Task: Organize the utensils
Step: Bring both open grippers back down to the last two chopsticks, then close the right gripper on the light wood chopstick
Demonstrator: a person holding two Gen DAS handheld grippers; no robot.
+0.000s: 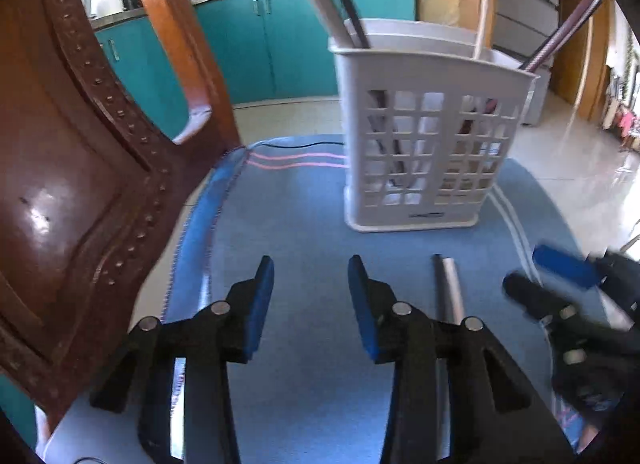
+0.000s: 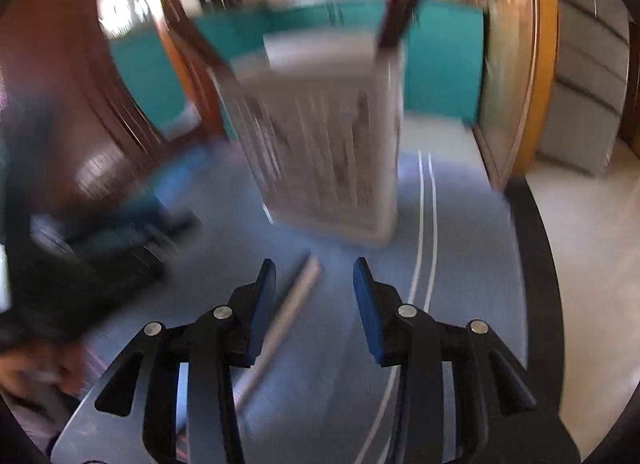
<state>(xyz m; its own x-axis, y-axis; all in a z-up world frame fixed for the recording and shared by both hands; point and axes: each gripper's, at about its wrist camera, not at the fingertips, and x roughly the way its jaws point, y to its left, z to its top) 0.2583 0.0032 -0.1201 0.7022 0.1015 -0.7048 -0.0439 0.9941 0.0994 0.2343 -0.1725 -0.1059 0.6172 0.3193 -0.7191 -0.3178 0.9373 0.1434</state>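
While both grippers sit low over the blue mat (image 1: pixel 304 223), neither grips anything. Left gripper (image 1: pixel 311 304): fingers spread, bare mat in the gap. Right gripper (image 2: pixel 315 306): fingers also spread, nothing between them; this view is heavily motion-blurred, so details are soft.

Key relation: a loose grey utensil handle (image 1: pixel 450 288) lies flat on the mat, its long axis running roughly front-to-back, pointing toward the caddy. In the left view it's just outside the left gripper's right finger, its near end hidden under the gripper body. In the right view the same handle (image 2: pixel 288 316) runs diagonally, passing behind the right gripper's left finger (image 2: pixel 260 304) and slanting up-right toward the gap. So it lies between the two grippers, not inside either gap. Which one is nearer: cannot tell surely. The right gripper (image 1: pixel 560 276) shows blurred at the far right of the left view, a bit apart from the handle. Either tool would need a small sideways shift to straddle the shaft across its axis. What kind of utensil it is: the head is hidden, can't say.

Further off: white slotted utensil caddy (image 1: pixel 432 143) upright on the mat, already holding several long utensils, among them dark chopsticks (image 1: pixel 560 39) leaning out right. Wooden chair (image 1: pixel 80 143) at left. Teal kitchen cabinets (image 1: pixel 260 43) behind.
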